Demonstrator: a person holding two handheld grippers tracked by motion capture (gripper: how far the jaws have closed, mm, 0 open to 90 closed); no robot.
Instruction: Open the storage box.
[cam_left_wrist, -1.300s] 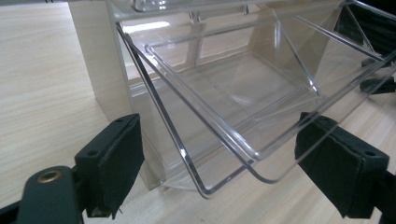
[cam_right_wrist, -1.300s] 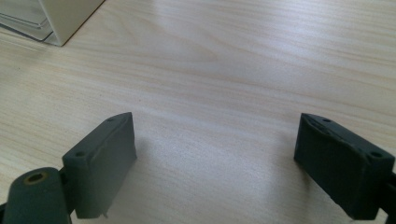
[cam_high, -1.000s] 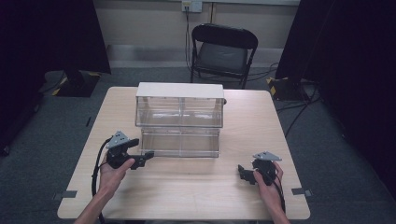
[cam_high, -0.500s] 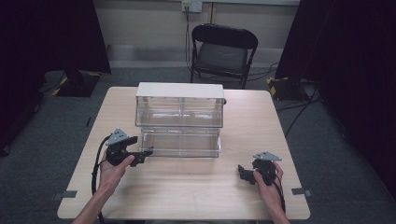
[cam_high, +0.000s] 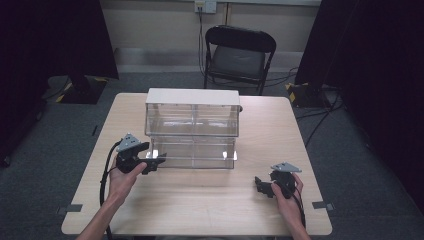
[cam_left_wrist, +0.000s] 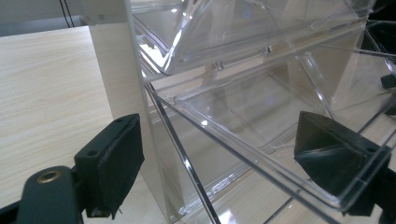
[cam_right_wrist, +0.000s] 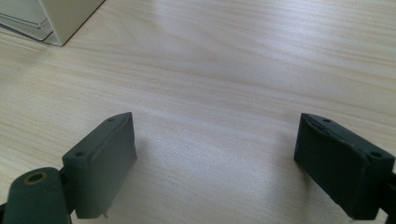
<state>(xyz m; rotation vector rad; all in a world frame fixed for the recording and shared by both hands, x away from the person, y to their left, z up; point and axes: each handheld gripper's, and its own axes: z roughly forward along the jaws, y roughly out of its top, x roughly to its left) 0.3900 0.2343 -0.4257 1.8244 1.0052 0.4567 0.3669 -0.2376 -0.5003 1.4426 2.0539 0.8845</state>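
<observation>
Moved since the earlier frames: left gripper (cam_high: 152, 165), advanced a little rightward to the near-left corner of the clear drawer cabinet (cam_high: 192, 129); right gripper (cam_high: 263, 186) unchanged in place.

Item 1, left gripper (cam_left_wrist: 212, 161). Jaws wide apart, nothing clamped. In the left gripper view one jaw stands outside the cabinet's pale side wall, the other lies behind the clear front of the lower drawer (cam_left_wrist: 261, 154). Straddling that corner would suit a pinch on the drawer's front edge, judged as preparation to pull or push the drawer; contact cannot be confirmed.

Item 2, lower drawer (cam_high: 192, 152). Transparent, apparently empty, projecting slightly toward the near side beneath the upper row.

Item 3, drawer cabinet. Two tiers, pale top, standing at the middle of the table (cam_high: 300, 145), slightly toward the far side.

Item 4, right gripper (cam_right_wrist: 215, 154). Jaws wide apart, empty, held low over bare wood near the near-right corner, well apart from the cabinet; likely parked clear of the working side.

Item 5, folding chair (cam_high: 239, 52). Black, on the floor beyond the far edge.
</observation>
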